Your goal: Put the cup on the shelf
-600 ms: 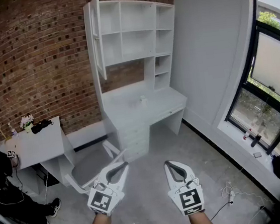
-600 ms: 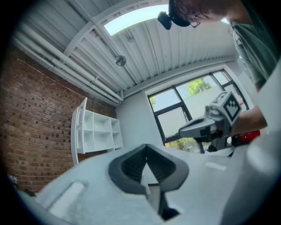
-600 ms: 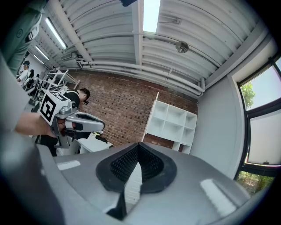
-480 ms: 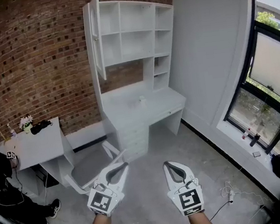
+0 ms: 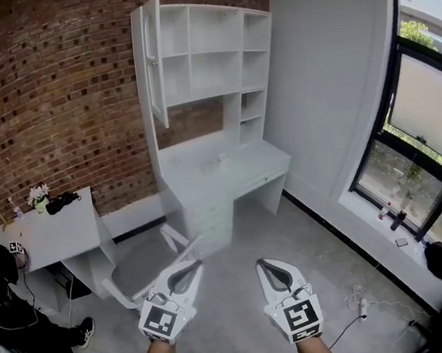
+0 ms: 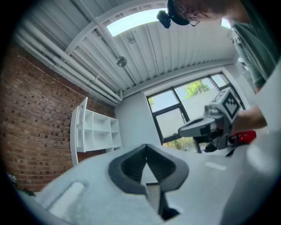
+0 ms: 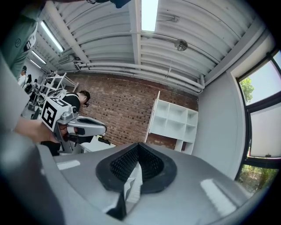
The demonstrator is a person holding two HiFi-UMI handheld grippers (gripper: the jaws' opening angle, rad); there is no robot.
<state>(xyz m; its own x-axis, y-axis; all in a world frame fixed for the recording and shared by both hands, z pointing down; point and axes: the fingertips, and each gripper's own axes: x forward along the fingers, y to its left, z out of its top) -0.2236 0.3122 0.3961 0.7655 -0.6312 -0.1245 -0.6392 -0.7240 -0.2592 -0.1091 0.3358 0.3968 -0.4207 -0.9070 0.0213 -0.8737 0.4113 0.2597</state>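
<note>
The person is holding the left gripper (image 5: 186, 273) and the right gripper (image 5: 271, 268) out in front, side by side but apart, over the grey floor (image 5: 237, 242). Both are pointing at the far wall. In the left gripper view, the left gripper (image 6: 147, 162) is keeping its jaws pressed together with nothing between them. In the right gripper view, the right gripper (image 7: 137, 165) is doing the same, jaws together and empty.

Just past the left gripper, a white chair (image 5: 139, 261) with a grey seat is standing on the floor. To the left, a person in dark clothes (image 5: 5, 306) is sitting by a small white table (image 5: 64, 231). A little pot of flowers (image 5: 39, 194) is resting on that table.

Farther away, a white desk (image 5: 197, 175) with drawers (image 5: 214, 216) is standing against the brick wall (image 5: 53, 112). The cup (image 5: 221, 157) is sitting on the desk top, well apart from both grippers. It is looking very small from here. Above the desk, the white shelf (image 5: 213, 49) is rising up the wall, and its door (image 5: 155, 60) is hanging open on the left. A big window (image 5: 423, 131) is letting in light on the right.
</note>
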